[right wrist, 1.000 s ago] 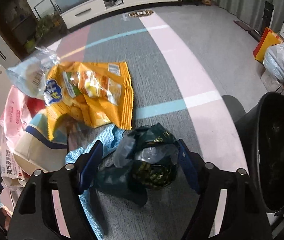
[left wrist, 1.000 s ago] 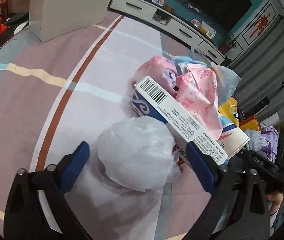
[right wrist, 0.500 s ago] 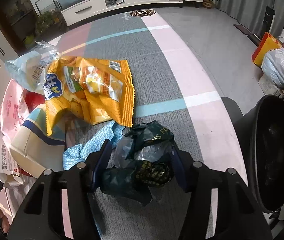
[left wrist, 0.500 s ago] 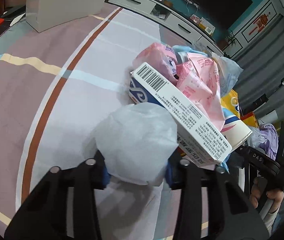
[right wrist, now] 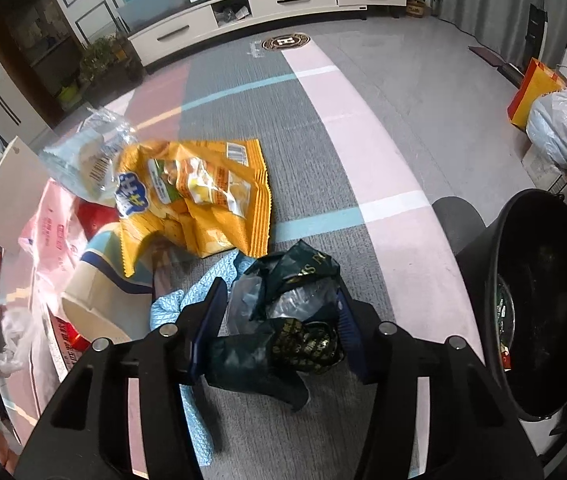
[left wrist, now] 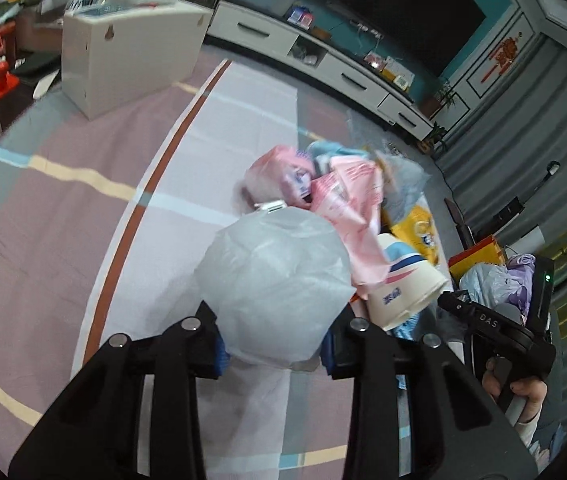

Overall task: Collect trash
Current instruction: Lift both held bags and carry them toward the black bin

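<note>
- Two grippers, each clamped on trash above the striped carpet (right wrist: 383,128).
- Left gripper (left wrist: 273,344): jaws pinched on a white plastic bag (left wrist: 273,280), lifted just in front of the litter pile; pink wrapper (left wrist: 347,204) and paper cup (left wrist: 403,292) right behind it.
- Right gripper (right wrist: 279,328): jaws squeezing a dark green wrapper (right wrist: 283,320); yellow chip bag (right wrist: 199,196) beyond it, black bin (right wrist: 543,300) to its right.

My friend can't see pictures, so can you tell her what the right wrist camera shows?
The right gripper is shut on a crumpled dark green wrapper on the carpet. A black trash bin stands to its right. An orange snack bag and other litter lie behind, to the left.
</note>
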Demonstrator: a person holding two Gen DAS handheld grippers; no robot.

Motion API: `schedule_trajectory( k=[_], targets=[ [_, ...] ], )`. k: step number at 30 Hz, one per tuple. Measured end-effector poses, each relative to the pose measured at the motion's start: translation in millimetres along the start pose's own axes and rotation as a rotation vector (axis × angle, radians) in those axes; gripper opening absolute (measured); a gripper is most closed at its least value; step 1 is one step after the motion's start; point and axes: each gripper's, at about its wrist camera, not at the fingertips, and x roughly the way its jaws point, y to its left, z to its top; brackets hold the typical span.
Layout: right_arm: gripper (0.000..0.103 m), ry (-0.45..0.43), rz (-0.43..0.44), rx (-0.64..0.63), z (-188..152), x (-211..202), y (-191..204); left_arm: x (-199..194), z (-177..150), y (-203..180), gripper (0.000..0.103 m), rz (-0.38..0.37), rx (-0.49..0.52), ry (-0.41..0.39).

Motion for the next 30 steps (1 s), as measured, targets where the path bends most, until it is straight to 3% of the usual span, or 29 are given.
schedule_trajectory(
  k=[10,15,30],
  targets=[
    [0.053,-0.081,0.025,-0.01,-2,-29,9,-34,2,-14,0.035,-0.095,0.022,-0.037],
    [0.053,-0.088,0.021,-0.035,-4,-31,15,-44,2,-19,0.035,-0.09,0.05,-0.068],
    [0.053,-0.086,0.024,-0.05,-6,-31,20,-43,2,-23,0.035,-0.109,0.067,-0.057]
  ],
)
